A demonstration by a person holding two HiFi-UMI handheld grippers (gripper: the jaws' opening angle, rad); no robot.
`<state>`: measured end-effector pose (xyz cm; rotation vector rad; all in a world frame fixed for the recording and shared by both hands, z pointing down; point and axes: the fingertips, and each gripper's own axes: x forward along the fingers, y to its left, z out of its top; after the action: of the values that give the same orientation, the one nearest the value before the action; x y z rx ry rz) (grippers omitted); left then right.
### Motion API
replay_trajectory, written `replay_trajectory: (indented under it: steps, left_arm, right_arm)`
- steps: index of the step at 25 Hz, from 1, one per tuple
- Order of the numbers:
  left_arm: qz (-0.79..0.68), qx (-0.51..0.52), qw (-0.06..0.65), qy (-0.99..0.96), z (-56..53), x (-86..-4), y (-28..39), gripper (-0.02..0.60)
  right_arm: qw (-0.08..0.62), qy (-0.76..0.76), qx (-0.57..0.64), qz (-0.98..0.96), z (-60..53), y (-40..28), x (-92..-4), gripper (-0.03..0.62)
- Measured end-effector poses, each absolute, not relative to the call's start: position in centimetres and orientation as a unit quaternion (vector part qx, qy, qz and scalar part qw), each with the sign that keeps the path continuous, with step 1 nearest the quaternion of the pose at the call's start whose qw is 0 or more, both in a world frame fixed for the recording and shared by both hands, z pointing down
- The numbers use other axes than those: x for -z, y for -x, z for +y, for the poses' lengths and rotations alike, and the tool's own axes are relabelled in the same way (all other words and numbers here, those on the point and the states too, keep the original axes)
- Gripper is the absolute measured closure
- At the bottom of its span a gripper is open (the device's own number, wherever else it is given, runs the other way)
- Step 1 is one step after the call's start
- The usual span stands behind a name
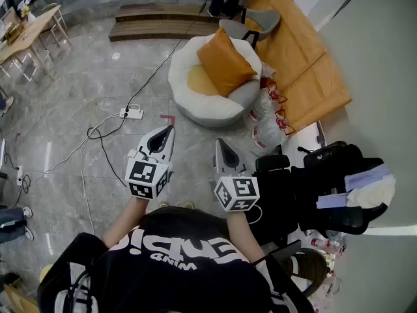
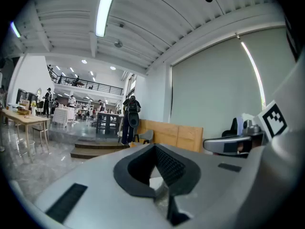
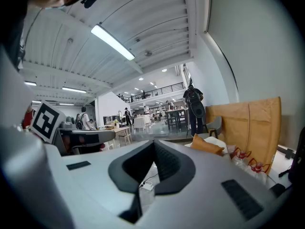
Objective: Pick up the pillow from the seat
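Pillow (image 1: 225, 62) covers the rear of the seat (image 1: 202, 113). In the right gripper view, the right gripper (image 3: 153, 144) body conceals the seat's lower part. Person (image 1: 182, 259) cut off at bottom edge, wooden table (image 1: 23, 38) at left. Distant figures (image 2: 71, 100) too small to identify.

the floor (image 1: 71, 83) is glossy grey stone, and the steps (image 1: 159, 23) and boards (image 1: 306, 57) look like matt wood. the pillow (image 1: 225, 62) is matt orange cloth on a seat (image 1: 202, 113) of soft white and grey fabric, beside clear plastic bottles (image 1: 266, 134). the left gripper (image 1: 171, 129) and right gripper (image 1: 220, 142) are smooth matt grey plastic with finely ribbed black pads (image 2: 167, 165).
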<state>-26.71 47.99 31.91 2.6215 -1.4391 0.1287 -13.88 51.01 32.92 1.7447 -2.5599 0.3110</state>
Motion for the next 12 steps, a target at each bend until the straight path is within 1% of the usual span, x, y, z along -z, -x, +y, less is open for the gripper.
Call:
replay_trajectory:
  steps: [8, 12]
  left_arm:
    - [-0.485, -0.041, 0.074, -0.871, 48.1, -31.6, 26.2, 0.574]
    - [-0.485, -0.04, 0.073, -0.871, 47.6, -31.7, 25.5, 0.574]
  right_arm:
    - [0.017, -0.556, -0.094, -0.826, 51.1, 13.4, -32.7, 0.572]
    - [-0.002, -0.55, -0.084, -0.831, 51.0, 12.8, -32.1, 0.572]
